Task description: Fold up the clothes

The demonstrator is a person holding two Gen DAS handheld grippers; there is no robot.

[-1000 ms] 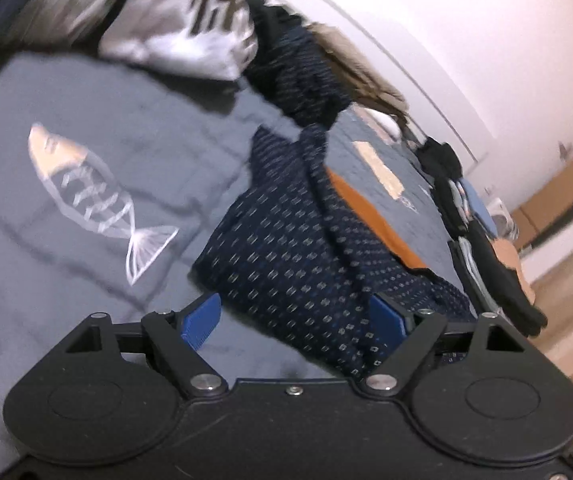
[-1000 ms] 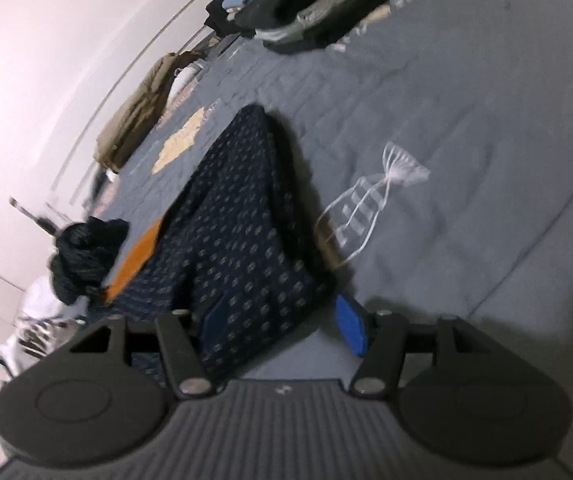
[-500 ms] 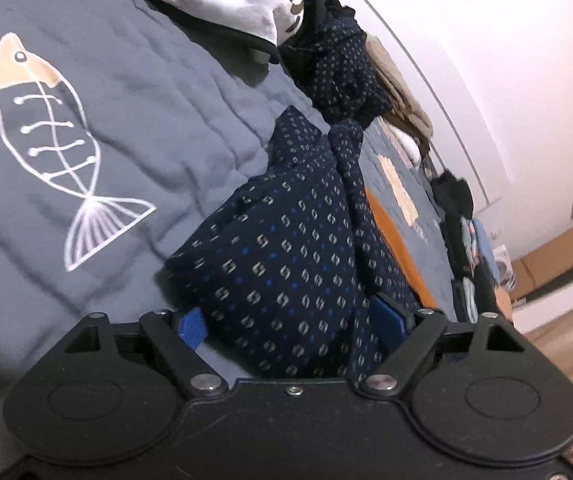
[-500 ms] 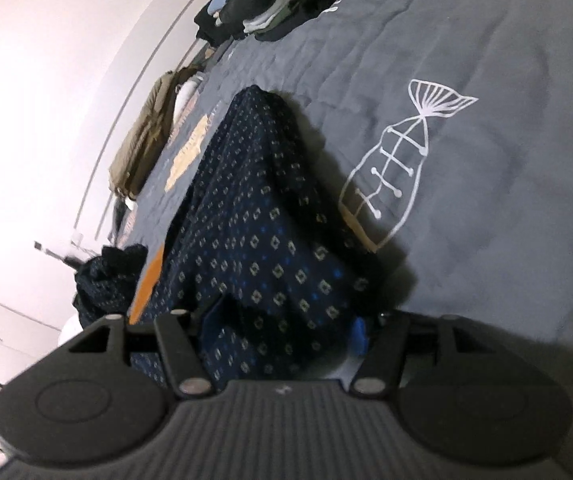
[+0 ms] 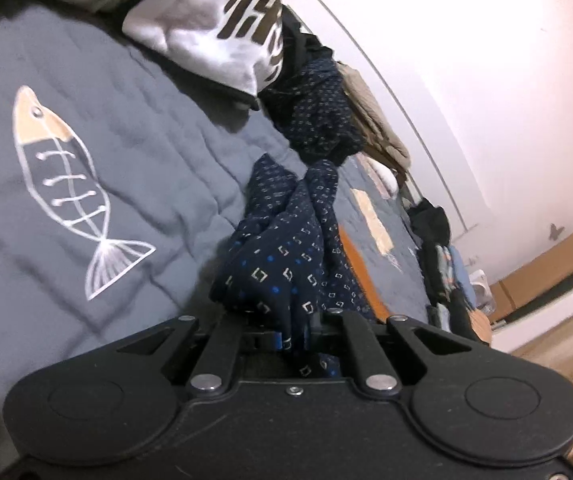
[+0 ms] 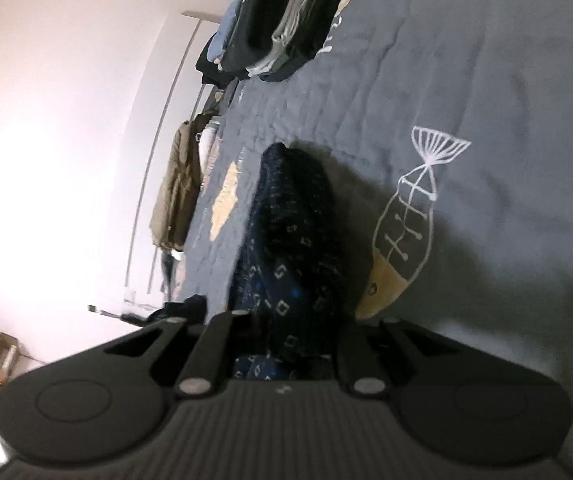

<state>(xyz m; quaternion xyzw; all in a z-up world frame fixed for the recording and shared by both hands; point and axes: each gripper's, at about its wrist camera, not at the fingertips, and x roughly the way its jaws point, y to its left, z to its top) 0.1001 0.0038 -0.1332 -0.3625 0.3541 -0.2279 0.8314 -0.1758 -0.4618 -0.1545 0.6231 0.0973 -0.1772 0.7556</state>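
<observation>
A navy garment with a small square-and-dot print [image 5: 282,248] lies bunched on the grey quilted bed cover [image 5: 146,184]. An orange patch shows at its right side. In the left wrist view my left gripper [image 5: 292,338] has its jaws closing, and a fold of this cloth is pinched between the pads. Seen from the right wrist, the same garment [image 6: 294,240] rises as a dark ridge on the cover [image 6: 486,100]. My right gripper [image 6: 286,354] has its jaws closing too, pinched on another edge of the cloth. The fingertips are hidden by fabric.
A white garment with brown print [image 5: 222,40], a second navy patterned heap [image 5: 318,120] and a khaki garment [image 5: 378,132] lie farther up the bed. Folded stacks [image 6: 286,28] stand along the far edge. Fish drawings mark the cover. Wooden floor [image 5: 558,344] lies beyond.
Both grippers moved in over the navy garment and went from wide open to closed on its cloth. The fabric now bunches up between each pair of jaws.
</observation>
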